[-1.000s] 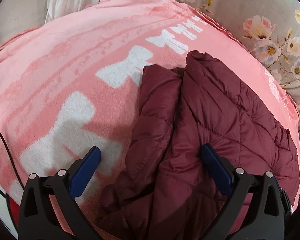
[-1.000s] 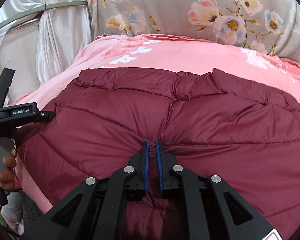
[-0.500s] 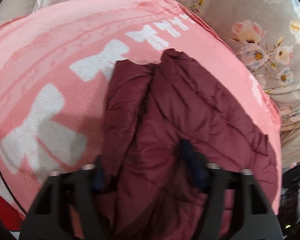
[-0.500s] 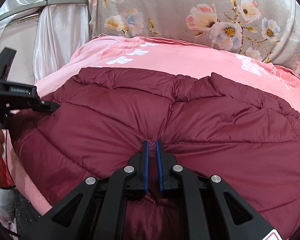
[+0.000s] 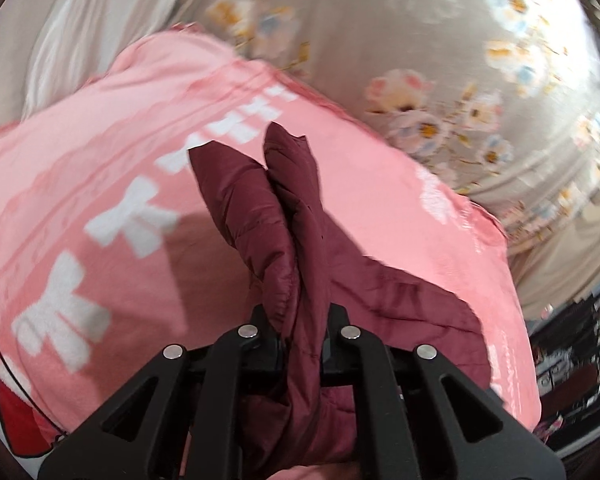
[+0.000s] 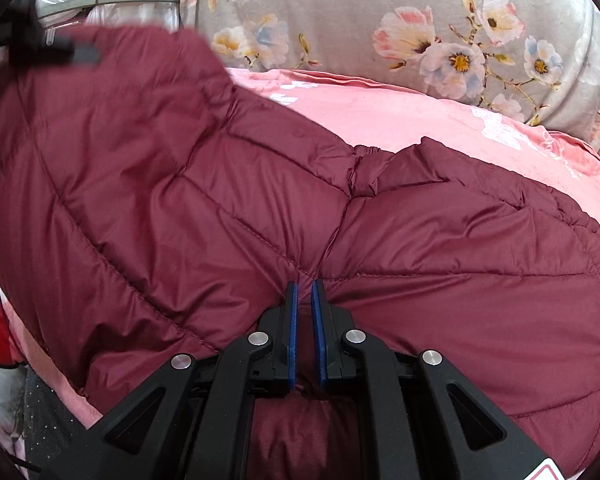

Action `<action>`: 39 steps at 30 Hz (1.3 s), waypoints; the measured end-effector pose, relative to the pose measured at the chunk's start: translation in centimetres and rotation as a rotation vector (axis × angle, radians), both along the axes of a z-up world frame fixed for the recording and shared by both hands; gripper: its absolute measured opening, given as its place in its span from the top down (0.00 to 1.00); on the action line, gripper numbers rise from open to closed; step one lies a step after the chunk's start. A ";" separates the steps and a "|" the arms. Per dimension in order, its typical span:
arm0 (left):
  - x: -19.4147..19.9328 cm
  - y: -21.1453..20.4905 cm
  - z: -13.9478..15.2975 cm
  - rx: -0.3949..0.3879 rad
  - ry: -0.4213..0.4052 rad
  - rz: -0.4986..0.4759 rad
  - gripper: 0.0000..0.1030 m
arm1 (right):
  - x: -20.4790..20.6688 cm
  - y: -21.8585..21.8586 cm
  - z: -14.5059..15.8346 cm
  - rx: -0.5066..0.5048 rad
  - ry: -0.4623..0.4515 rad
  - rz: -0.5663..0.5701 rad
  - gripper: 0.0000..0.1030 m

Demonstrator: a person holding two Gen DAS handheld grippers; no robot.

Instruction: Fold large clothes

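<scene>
Maroon quilted puffer jacket (image 6: 380,248) spread over the pink blanket (image 6: 400,112), well short of the blanket's far edge below the flowered grey curtain (image 6: 340,20). Long axis running left to right in the right wrist view; near hem toward the camera. Left end lifted clear of the blanket, rising up toward the upper left corner. Right end flat on the blanket.

Left gripper (image 5: 302,344) closing on a bunched fold of the jacket (image 5: 296,240), pads pressed against the cloth on both sides. From there, two padded lobes pointing away across the blanket toward its white bow prints (image 5: 132,220).

Right gripper (image 6: 304,332) clamped on the near hem at mid-length, blue pads nearly together, thin fabric pinched between. Seams fanning out from that pinch.
</scene>
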State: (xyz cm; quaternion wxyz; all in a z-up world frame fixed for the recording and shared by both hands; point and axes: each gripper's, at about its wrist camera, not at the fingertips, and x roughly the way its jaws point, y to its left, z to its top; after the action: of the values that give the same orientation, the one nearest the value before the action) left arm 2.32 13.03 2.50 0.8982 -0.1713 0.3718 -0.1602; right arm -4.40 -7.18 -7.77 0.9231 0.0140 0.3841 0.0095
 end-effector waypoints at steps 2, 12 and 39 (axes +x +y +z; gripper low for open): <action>-0.4 -1.4 0.9 0.007 -0.022 -0.030 0.92 | -0.5 -0.4 0.4 0.024 -0.012 -0.012 0.91; -1.1 -6.6 3.5 0.028 -0.063 -0.142 0.92 | -7.7 -1.9 1.5 0.029 -0.045 -0.056 0.91; -2.2 -27.8 -7.9 0.105 0.223 -0.490 0.92 | -17.4 -12.5 3.3 0.101 -0.029 -0.320 0.93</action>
State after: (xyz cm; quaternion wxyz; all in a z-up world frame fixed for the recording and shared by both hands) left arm 0.16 -14.81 -5.40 0.7938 -0.0461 0.5066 -0.3333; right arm -21.77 -19.69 -4.49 0.9164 0.1211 0.3628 -0.1184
